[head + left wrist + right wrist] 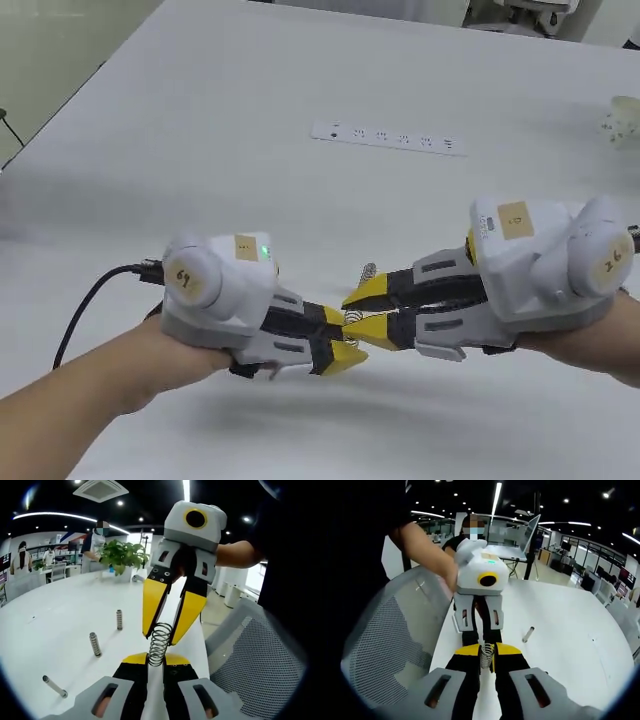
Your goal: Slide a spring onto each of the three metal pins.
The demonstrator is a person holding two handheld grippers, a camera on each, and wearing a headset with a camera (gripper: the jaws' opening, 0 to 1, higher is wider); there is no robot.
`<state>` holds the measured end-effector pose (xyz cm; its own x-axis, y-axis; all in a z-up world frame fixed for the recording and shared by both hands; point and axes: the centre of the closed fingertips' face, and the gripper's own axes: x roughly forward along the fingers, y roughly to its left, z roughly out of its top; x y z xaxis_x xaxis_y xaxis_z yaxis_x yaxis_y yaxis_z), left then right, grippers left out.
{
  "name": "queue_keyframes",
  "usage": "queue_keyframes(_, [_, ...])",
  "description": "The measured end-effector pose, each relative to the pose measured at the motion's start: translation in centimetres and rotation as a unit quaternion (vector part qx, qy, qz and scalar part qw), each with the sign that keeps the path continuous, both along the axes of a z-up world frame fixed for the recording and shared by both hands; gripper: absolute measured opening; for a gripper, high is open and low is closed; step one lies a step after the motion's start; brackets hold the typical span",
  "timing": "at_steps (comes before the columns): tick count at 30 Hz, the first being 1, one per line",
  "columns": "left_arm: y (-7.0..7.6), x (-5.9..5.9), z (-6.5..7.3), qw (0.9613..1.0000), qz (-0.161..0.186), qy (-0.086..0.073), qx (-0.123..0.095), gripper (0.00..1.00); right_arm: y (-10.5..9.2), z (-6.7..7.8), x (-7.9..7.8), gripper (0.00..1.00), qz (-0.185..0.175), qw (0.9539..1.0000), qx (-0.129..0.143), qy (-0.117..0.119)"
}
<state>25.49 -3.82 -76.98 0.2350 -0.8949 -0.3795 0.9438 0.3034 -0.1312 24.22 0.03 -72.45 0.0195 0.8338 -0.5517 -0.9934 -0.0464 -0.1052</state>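
White worktable [200, 120] carries a power strip [388, 137] at its far side as two hand-held grippers meet tip to tip above its near edge. The left gripper [156, 660], jaws nearly together, pinches one end of a spring [160, 637]. The right gripper [487, 651] clamps the other end. Two spring-covered pins [119, 619] stand on the table near a bare pin [54, 686], which lies flat.
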Motion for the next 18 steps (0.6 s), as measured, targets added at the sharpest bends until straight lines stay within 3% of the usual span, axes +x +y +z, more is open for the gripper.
queue_keyframes(18, [0.48, -0.26, -0.22, 0.9996, 0.016, 0.024, -0.001, 0.08, -0.23, -0.07, -0.11, 0.07, 0.000, 0.9999, -0.013, -0.008])
